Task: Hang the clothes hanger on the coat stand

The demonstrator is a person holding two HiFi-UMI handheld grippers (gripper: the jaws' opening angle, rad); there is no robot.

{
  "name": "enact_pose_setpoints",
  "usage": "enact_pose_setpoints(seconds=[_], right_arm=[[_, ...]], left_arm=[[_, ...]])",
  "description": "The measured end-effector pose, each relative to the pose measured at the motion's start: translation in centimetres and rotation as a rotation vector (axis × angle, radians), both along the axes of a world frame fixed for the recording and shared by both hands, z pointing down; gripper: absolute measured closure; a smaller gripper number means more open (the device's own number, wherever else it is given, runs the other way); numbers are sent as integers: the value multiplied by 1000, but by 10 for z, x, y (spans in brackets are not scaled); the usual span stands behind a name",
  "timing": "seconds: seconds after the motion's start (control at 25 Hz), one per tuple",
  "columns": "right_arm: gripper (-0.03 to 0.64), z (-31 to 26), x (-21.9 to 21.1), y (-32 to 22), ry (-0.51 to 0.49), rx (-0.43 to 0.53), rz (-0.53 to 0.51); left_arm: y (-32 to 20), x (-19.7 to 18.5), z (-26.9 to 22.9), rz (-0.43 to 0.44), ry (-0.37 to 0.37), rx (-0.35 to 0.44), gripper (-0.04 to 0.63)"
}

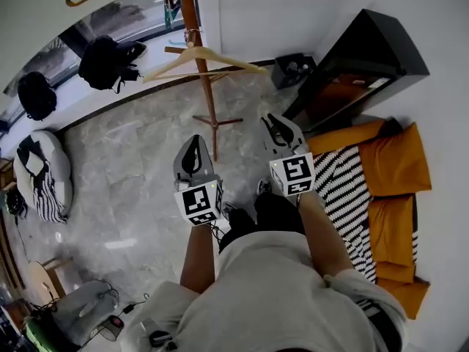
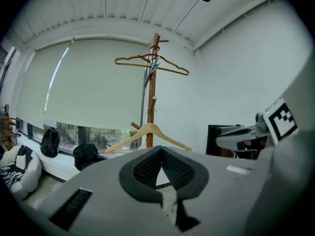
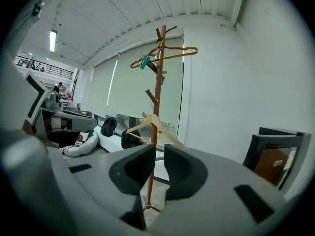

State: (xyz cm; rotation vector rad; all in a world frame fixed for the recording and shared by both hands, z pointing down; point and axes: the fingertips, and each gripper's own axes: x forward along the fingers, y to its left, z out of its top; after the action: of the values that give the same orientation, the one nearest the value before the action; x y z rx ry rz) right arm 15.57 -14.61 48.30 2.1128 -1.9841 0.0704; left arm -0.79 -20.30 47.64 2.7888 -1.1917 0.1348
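Hanger (image 1: 227, 59) hangs low on the coat stand (image 1: 209, 101), seemingly hooked on.

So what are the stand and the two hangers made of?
Stand: looks like wood, stained reddish brown with a slight shine; its pegs stick out like cut branches.
Lower hanger: pale wood that looks unpainted, with thick, smooth arms.
Top hanger: probably metal wire, maybe coated; it is very thin and golden yellow.
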Motion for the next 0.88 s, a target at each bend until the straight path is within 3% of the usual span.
enact_pose_setpoints(seconds=[0.2,0.48,0.88], right_arm=[[610,-14,-7,8,7,18,7],[612,-29,-14,29,-22,53,-33],[612,-78,5,101,-12,167,-102]], left_arm=[[12,3,-7,8,-5,10,588],[42,17,-18,-2,-4,25,588],[119,61,-50,-13,34,53,588]])
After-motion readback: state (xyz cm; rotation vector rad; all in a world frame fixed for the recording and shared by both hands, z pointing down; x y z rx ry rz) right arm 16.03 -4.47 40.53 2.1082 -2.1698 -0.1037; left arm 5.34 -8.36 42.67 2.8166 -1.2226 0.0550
